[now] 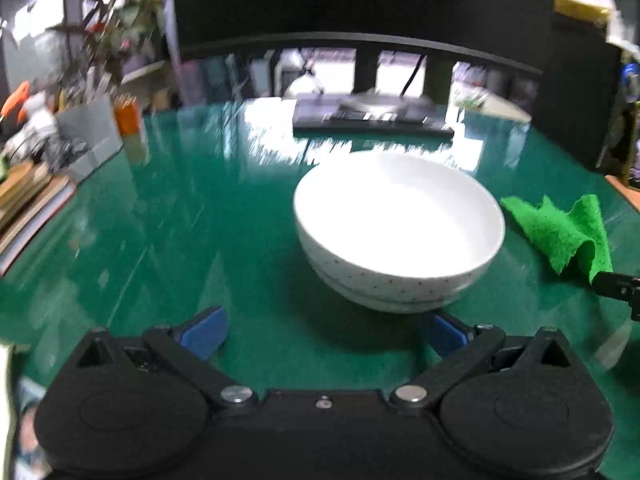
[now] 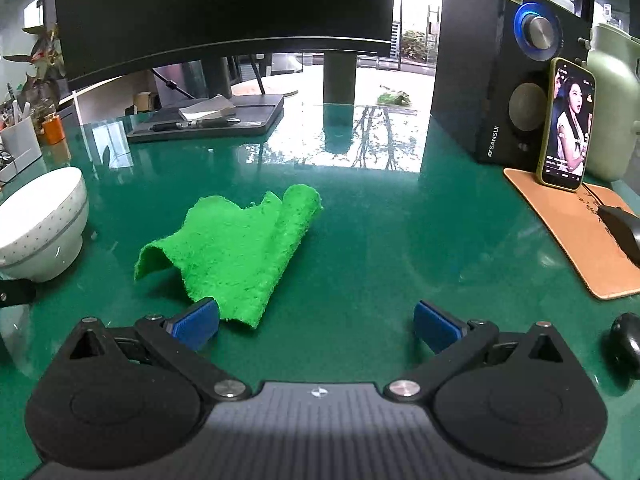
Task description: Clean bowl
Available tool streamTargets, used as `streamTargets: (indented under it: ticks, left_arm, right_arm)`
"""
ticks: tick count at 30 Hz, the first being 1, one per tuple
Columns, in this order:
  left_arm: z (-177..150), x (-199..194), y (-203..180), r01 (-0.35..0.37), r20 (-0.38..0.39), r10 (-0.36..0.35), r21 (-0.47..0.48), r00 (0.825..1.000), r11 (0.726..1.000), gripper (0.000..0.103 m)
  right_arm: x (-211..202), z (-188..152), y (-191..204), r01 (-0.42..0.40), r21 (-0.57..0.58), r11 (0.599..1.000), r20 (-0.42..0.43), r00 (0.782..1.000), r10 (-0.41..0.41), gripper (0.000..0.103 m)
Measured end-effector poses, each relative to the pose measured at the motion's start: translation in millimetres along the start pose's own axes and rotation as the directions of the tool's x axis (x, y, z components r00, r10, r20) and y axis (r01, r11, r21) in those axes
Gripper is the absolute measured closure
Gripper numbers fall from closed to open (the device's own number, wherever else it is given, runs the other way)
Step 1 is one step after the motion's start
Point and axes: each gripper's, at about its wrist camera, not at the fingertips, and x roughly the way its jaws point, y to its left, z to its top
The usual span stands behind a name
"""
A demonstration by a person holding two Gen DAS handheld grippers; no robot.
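Bowl (image 1: 398, 228): white, fine dark speckles on the outer wall, ringed foot. Stands upright on the green glossy table (image 1: 192, 216), inside appears bare. In the left wrist view it sits ahead of the jaws and off toward the right pad, its foot just beyond that pad; touching or apart cannot be told. In the right wrist view the bowl (image 2: 42, 224) stands at the far left edge, well outside the jaws.

Left gripper (image 1: 326, 336): jaws spread wide, blue pads, holding nothing.

Scouring cloth (image 2: 230, 250): bright green, rumpled, far edge rolled up. Lies on the table just right of the bowl, not touching it. Its near corner reaches the left blue pad of the right gripper (image 2: 316, 326); most of the cloth lies ahead of that pad.

Right gripper: jaws spread wide, nothing between the pads.

Surroundings, right wrist view: dark monitor (image 2: 224, 12) overhead at the back; black SANSUI speaker (image 2: 508, 80) at right; phone (image 2: 566, 124), screen lit, leaning upright against the speaker on a tan mat (image 2: 576, 236); black mouse (image 2: 622, 232) on the mat; potted plant (image 1: 108, 40) at far left.
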Motion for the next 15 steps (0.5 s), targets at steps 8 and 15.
streamTargets:
  ticks: [8, 15]
  left_arm:
    - [1.5, 4.1, 1.2, 0.017, 0.004, -0.018, 0.013, 1.0, 1.0, 0.0]
    - [2.1, 3.0, 2.1, 0.017, 0.003, -0.017, 0.016, 1.0, 1.0, 0.0]
  right_arm:
    - [-1.3, 1.4, 0.4, -0.001, -0.001, 1.0, 0.0, 1.0, 0.001, 0.0]
    - [-1.1, 1.5, 0.9, -0.001, -0.002, 1.0, 0.0, 1.0, 0.001, 0.0]
